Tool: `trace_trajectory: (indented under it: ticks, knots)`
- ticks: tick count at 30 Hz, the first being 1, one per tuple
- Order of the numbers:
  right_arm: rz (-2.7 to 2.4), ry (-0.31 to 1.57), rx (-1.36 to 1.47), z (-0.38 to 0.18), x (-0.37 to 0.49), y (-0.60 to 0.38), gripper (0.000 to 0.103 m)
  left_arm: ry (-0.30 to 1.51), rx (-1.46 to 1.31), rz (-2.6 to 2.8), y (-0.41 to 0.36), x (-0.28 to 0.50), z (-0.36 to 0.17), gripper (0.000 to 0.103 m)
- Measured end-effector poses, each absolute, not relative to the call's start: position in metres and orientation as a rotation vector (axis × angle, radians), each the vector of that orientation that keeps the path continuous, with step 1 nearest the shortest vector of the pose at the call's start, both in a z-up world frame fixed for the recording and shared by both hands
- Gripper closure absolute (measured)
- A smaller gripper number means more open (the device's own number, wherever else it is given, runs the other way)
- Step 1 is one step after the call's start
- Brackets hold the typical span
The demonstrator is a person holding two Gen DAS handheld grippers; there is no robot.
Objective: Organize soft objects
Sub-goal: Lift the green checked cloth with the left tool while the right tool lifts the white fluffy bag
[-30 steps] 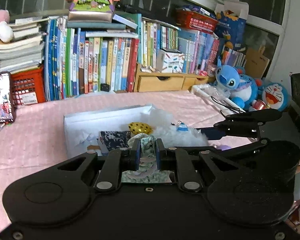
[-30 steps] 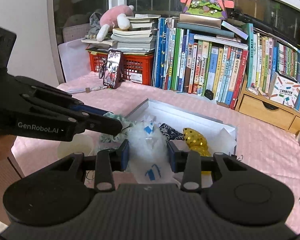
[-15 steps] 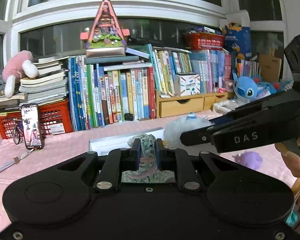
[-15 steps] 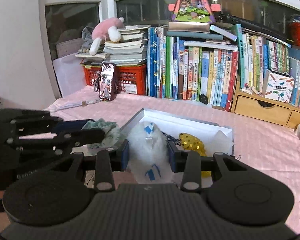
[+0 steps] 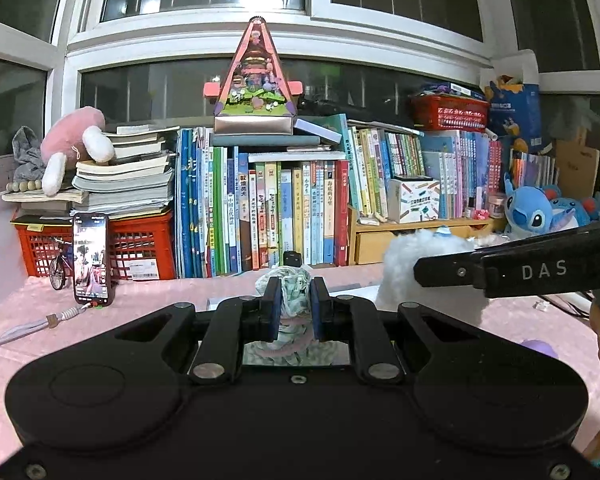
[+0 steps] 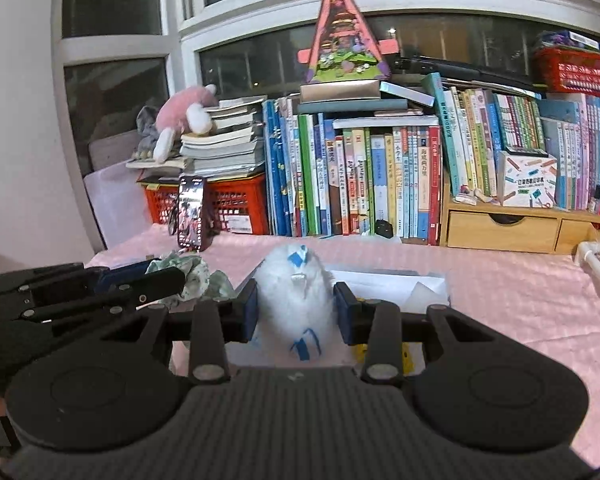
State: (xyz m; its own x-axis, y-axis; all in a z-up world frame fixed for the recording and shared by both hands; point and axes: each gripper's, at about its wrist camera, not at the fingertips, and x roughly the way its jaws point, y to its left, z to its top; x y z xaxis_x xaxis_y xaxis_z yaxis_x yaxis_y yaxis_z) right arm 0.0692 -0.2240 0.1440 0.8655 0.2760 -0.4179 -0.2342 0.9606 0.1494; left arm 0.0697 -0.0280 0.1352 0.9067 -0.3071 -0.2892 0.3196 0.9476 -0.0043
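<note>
My left gripper is shut on a pale green patterned cloth bundle, held above the pink table. The bundle also shows in the right wrist view, left of centre. My right gripper is shut on a fluffy white plush with blue marks, held up above the white box. In the left wrist view the plush and the right gripper's black finger are at the right. A gold spotted item in the box is mostly hidden behind my right gripper.
A row of books, a red crate and a propped phone line the back of the pink table. Wooden drawers and blue plush toys stand at the back right. A small purple item lies right.
Both grippers have lifted and tilted up with their loads. The white box has dropped out of the left wrist view, and its inside is now mostly hidden in the right.
</note>
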Motion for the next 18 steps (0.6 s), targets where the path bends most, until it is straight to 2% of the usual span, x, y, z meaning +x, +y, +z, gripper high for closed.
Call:
trace_trajectory:
  ticks: [18]
  knots:
    - [0.193,0.461,0.11,0.146,0.102,-0.23,0.059,0.416,-0.007,-0.33,-0.035,0.135,0.158,0.089]
